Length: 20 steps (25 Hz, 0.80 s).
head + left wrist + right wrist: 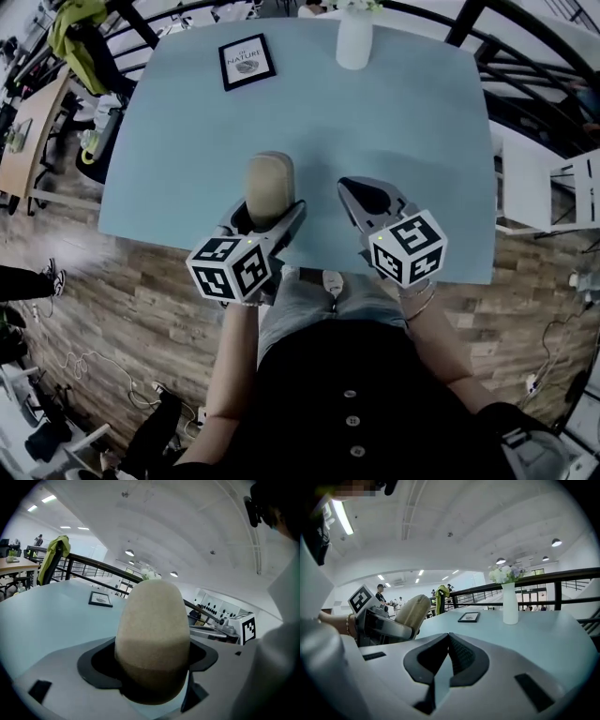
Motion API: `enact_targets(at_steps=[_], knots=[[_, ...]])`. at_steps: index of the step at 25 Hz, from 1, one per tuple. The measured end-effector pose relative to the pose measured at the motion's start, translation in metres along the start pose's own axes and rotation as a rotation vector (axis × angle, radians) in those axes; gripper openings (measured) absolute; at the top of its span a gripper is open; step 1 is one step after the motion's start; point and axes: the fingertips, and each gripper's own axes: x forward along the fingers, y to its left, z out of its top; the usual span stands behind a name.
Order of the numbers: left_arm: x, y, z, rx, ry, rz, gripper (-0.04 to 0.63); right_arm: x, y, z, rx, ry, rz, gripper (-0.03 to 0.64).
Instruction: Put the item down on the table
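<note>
Over the near part of the table [187, 141], the left gripper [267, 214] is clamped on a tan egg-shaped item [270, 180], which stands upright between its jaws. Just beside it, the right gripper [356, 192] has its jaws pressed together on nothing.

Overhead and jaw-level, same table [187, 141]

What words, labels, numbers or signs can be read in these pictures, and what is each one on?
"NATURE": on the framed picture on the table; the small word above it is too small to read.
Left gripper and right gripper: their cubes carry only black-and-white square markers, no letters.
Beige item and white vase: no print visible.
</note>
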Motion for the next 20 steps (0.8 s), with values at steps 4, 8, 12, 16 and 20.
enact_targets(at_steps=[4,8,12,16,20], knots=[[0.023,0.021,0.022,0.025,0.032,-0.048,0.414,0.025,-0.015,0.010,0.024,-0.003,-0.054,0.003],[0.040,0.038,0.038,0.044,0.059,-0.093,0.414,0.043,-0.026,0.022,0.037,-0.017,-0.113,0.003],[0.054,0.064,0.055,0.067,0.075,-0.134,0.414,0.064,-0.032,0.035,0.045,-0.039,-0.180,0.003],[0.069,0.080,0.068,0.093,0.100,-0.170,0.414,0.077,-0.043,0.044,0.063,-0.057,-0.243,0.003],[0.082,0.092,0.078,0.122,0.133,-0.218,0.414,0.090,-0.049,0.048,0.084,-0.065,-0.303,0.003]])
